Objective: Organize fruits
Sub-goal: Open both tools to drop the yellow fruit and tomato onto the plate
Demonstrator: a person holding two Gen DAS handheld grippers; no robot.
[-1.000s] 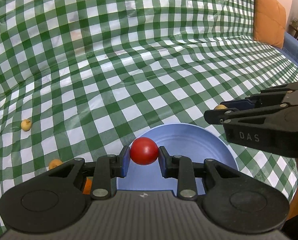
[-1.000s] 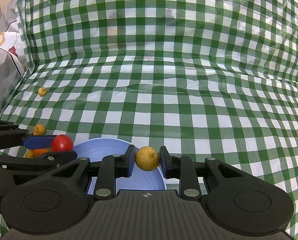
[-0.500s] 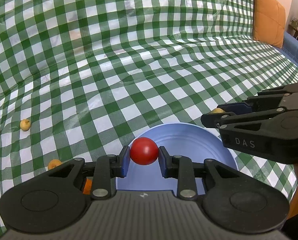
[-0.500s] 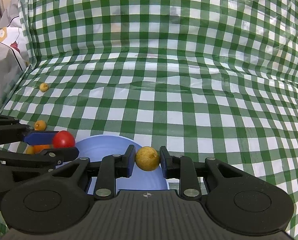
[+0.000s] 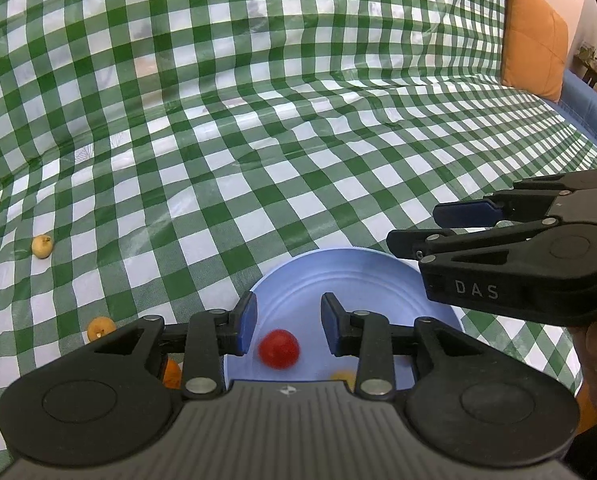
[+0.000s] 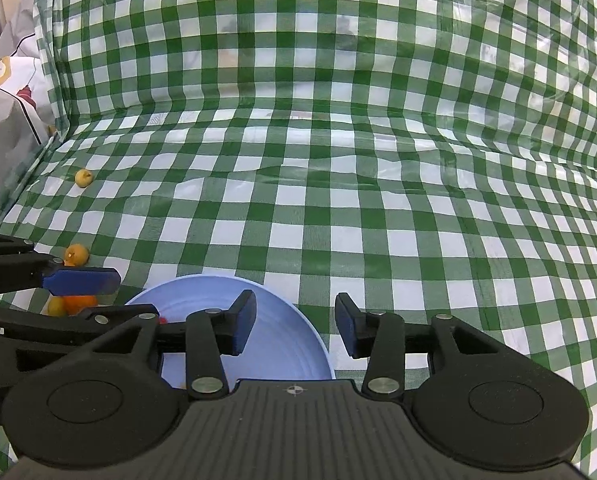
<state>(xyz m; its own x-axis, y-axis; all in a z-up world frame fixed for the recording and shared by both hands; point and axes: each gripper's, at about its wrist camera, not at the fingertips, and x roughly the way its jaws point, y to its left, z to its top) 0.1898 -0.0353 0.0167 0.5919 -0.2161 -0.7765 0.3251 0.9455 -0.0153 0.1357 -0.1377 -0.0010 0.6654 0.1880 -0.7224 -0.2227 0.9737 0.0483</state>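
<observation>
Leftward of the blue bowl [image 5: 362,276], loose on the checked cloth [image 5: 298,140]: pale fruit [image 5: 42,246], orange fruit [image 5: 100,328] — nearer the left gripper [image 5: 286,322], spread empty above the tomato [image 5: 278,349] inside; right gripper [image 6: 294,322] likewise agape, empty.

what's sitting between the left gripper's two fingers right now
In the left wrist view, the open left gripper frames the red fruit, loose on the blue plate; neither finger touches it.
</observation>
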